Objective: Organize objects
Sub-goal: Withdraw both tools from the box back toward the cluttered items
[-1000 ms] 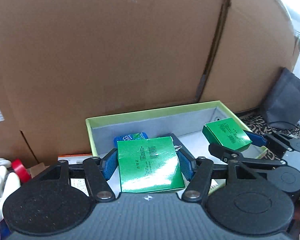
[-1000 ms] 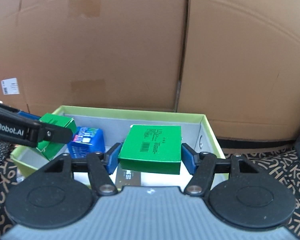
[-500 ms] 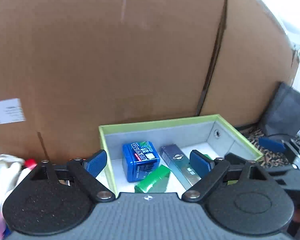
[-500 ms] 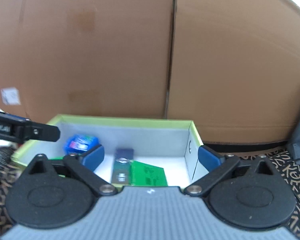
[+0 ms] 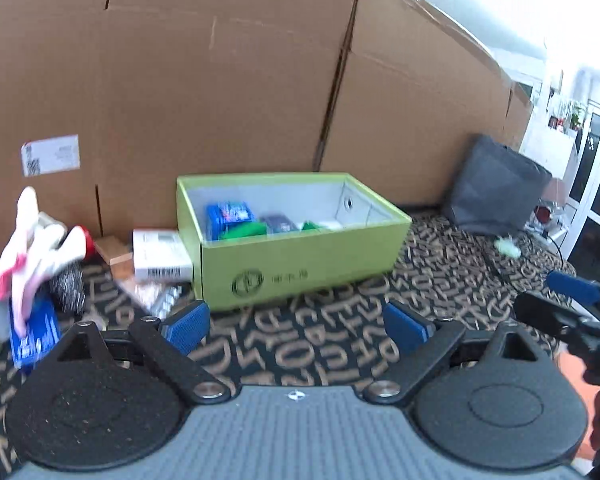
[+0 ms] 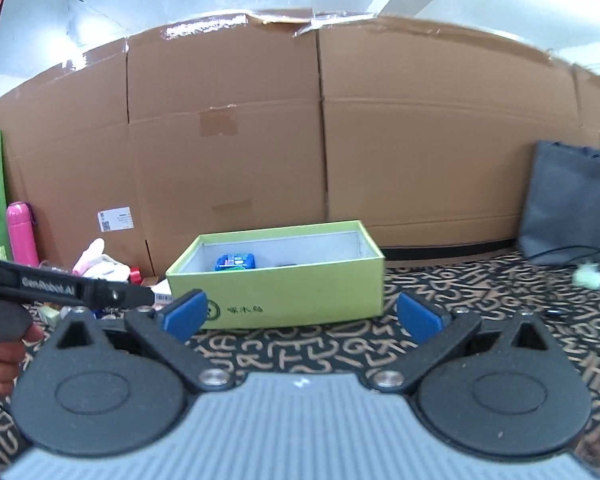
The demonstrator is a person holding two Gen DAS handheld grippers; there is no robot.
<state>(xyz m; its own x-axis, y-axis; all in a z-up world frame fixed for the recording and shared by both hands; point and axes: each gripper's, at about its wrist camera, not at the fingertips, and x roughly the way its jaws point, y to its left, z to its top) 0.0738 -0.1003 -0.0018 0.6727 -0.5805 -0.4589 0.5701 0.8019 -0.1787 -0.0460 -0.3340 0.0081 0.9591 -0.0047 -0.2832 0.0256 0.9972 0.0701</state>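
A lime green box (image 5: pixel 300 264) stands on the patterned mat against the cardboard wall, also in the right wrist view as the same box (image 6: pixel 276 292). Inside lie a blue pack (image 5: pixel 230 216) (image 6: pixel 235 261) and two green boxes (image 5: pixel 246 230) (image 5: pixel 312 226), with a dark pack between them. My left gripper (image 5: pixel 296 326) hangs in front of the box, well short of it; its jaws are opening and nothing is between them. My right gripper (image 6: pixel 300 316) is open and empty, also back from the box. One blue pad (image 5: pixel 572 292) of the right gripper shows at the right edge.
Left of the box lie a white barcoded carton (image 5: pixel 160 254), a pink and white glove (image 5: pixel 32 248), a metal scourer (image 5: pixel 68 290) and a blue packet (image 5: pixel 34 332). A grey bag (image 5: pixel 496 188) leans at the right. A pink bottle (image 6: pixel 20 234) stands far left.
Both grippers let go of their green boxes, which now lie in the lime box. Both jaws spread wide and both hands drew back from the box.
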